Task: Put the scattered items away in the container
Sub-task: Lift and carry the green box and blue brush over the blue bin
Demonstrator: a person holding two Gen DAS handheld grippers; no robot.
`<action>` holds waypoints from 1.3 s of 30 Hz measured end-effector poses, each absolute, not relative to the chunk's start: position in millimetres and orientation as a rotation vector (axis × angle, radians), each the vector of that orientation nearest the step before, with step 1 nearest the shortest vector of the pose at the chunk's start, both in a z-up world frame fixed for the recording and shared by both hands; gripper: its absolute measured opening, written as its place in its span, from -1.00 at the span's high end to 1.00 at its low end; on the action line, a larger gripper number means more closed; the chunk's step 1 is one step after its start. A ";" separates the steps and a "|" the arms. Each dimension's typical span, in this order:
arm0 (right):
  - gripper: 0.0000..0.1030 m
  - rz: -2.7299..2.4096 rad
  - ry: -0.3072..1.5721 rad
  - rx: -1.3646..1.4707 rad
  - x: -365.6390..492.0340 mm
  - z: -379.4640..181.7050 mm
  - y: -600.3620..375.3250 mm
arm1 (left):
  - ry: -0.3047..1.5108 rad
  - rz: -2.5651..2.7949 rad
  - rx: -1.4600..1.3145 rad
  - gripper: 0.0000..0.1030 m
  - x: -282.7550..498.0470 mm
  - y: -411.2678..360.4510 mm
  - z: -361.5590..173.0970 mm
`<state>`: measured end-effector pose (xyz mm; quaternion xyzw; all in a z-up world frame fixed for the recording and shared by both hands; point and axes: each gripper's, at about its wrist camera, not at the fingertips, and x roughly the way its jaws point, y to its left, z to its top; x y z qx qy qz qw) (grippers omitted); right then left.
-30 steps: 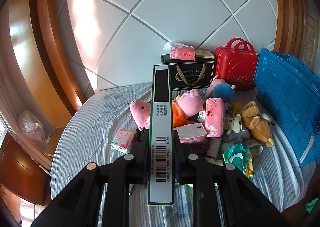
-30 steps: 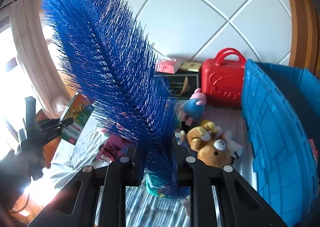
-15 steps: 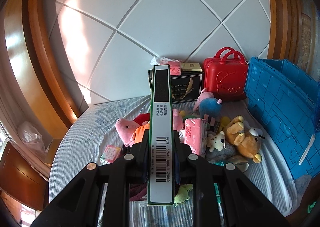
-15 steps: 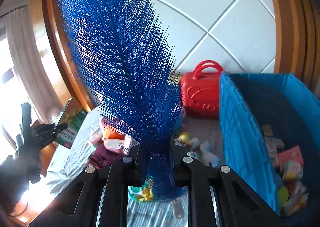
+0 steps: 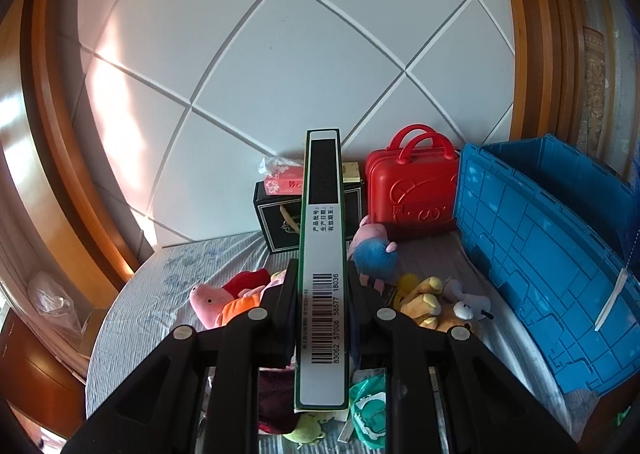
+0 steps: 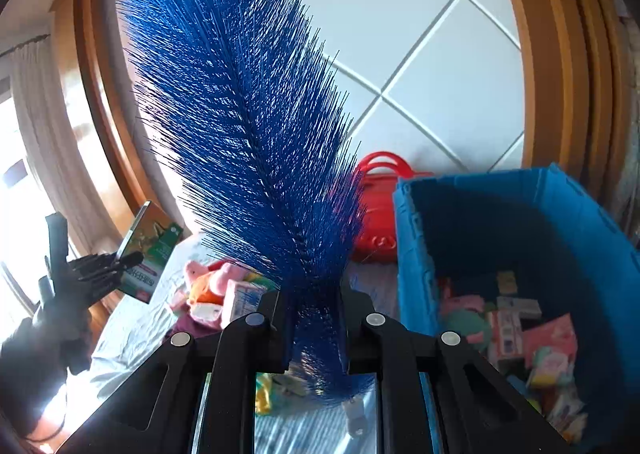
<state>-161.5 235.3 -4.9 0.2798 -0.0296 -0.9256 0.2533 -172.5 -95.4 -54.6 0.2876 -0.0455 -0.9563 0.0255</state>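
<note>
The left gripper [image 5: 322, 294] is clamped on a thin green-and-white box [image 5: 322, 270], held on edge so its barcode side faces the camera and its far end rises above the pile of toys. The right gripper [image 6: 312, 318] is closed on the base of a blue feather brush [image 6: 248, 126], whose bristles fan up and to the left across most of the right wrist view.

Both grippers hang above a bed covered with a striped sheet [image 5: 132, 314]. The container, an open blue crate [image 5: 540, 254], stands along the right edge of the bed; the right wrist view looks into it, where small packets and toys [image 6: 532, 338] already lie on its floor. A red toy suitcase [image 5: 412, 190] stands at the head of the bed just beside the crate, with a black gift bag [image 5: 280, 222] to its left. In the middle of the bed lie a pink pig plush [image 5: 212, 298], a blue-bodied pig plush [image 5: 374, 250] and a brown bear plush [image 5: 428, 302], close together.

In the right wrist view the left gripper appears at the far left, holding the box up near the bed's left edge, well apart from the crate.
</note>
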 end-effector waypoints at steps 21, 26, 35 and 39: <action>0.69 -2.662 -0.115 0.571 -141.7 93.9 352.4 | -0.313 -3.295 0.711 0.63 -241.7 129.2 27.6; 0.69 -2.701 -0.151 0.593 -142.5 91.8 382.0 | -0.372 -3.383 0.716 0.63 -251.5 187.0 33.7; 0.69 -2.761 -0.217 0.649 -143.1 79.0 427.7 | -0.435 -3.487 0.743 0.63 -262.0 264.0 38.7; 0.69 -2.779 -0.244 0.670 -144.9 71.9 442.3 | -0.450 -3.516 0.766 0.63 -265.8 286.6 39.1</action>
